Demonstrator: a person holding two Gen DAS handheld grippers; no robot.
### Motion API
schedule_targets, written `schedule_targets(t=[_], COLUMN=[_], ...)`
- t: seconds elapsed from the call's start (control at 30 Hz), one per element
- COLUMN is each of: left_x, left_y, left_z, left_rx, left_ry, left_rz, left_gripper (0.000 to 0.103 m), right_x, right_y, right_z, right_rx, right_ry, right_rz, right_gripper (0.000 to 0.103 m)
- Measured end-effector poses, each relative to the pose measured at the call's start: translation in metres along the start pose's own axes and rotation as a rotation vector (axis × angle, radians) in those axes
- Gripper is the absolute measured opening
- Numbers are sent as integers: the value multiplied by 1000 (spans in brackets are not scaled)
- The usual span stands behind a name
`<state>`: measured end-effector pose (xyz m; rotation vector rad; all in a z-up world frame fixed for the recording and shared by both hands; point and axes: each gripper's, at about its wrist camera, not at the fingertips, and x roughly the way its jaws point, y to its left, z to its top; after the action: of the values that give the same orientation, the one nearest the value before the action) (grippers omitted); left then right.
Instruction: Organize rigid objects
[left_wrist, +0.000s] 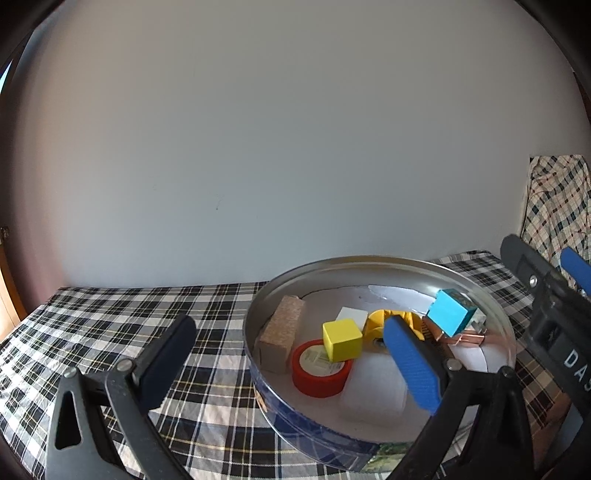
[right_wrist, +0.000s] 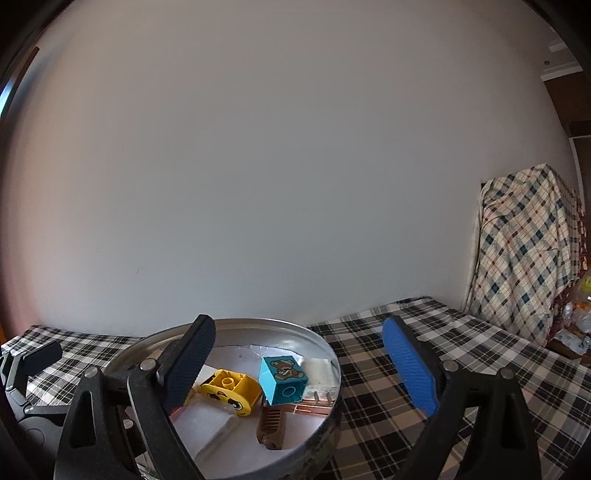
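A round metal tin (left_wrist: 258, 306) (right_wrist: 325, 350) stands on the plaid cloth. It holds a yellow cube (left_wrist: 341, 339) leaning on a red tape roll (left_wrist: 319, 369), a cork block (left_wrist: 280, 332), a yellow toy brick (right_wrist: 231, 389), a turquoise bear brick (left_wrist: 450, 314) (right_wrist: 282, 374), a brown comb (right_wrist: 271, 424) and copper clips (right_wrist: 317, 402). My left gripper (left_wrist: 291, 354) is open and empty, straddling the tin's near left rim. My right gripper (right_wrist: 299, 365) is open and empty above the tin's right rim.
The plaid tablecloth (left_wrist: 110, 314) (right_wrist: 461, 350) covers the table up to a plain white wall. A plaid-draped object (right_wrist: 528, 251) stands at the far right. The right gripper's body (left_wrist: 554, 314) shows at the right of the left wrist view.
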<state>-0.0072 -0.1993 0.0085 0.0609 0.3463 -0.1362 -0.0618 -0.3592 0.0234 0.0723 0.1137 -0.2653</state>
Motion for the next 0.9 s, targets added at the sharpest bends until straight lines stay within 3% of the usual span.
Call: schedule_targets(t=[0.5, 0.7, 0.9], left_x=[-18, -30, -29], left_y=[4, 3, 5], left_z=[-6, -7, -7], left_rx=[-33, -26, -40], left_ry=[-18, -62, -53], left_rz=[-12, -10, 2], left_gripper=[103, 103, 103], right_x=[-41, -40, -43], right_y=[6, 8, 7], right_z=[1, 1, 1], right_rx=[-50, -59, -61], right_ry=[-124, -116, -128], right_rz=[-27, -31, -33], right_gripper=[102, 102, 102])
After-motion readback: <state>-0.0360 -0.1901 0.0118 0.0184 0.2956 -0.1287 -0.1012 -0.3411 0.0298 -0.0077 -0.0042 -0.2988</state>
